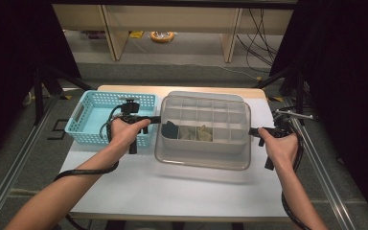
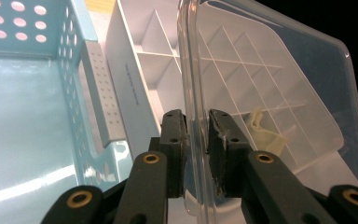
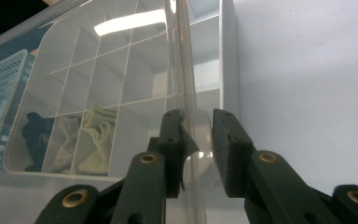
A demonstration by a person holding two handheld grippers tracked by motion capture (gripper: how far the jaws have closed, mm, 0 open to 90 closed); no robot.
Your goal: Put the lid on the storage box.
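A clear plastic lid (image 1: pixel 202 158) is held level just above a white divided organizer box (image 1: pixel 206 117), which stands on the table (image 1: pixel 172 191) toward its far right part. The lid's left rim is clamped between the closed jaws of the left gripper (image 2: pixel 196 135), and its right rim sits between the jaws of the right gripper (image 3: pixel 196 135), one pad pressed on it and the other just beside it. In the box's near row of compartments a dark folded cloth (image 1: pixel 170 128) and pale folded cloths (image 1: pixel 197 132) are seen through the lid. A light blue perforated basket (image 1: pixel 93 120) stands just beside the box's left side, near the table's far left corner. The table's near half is covered by a white sheet.
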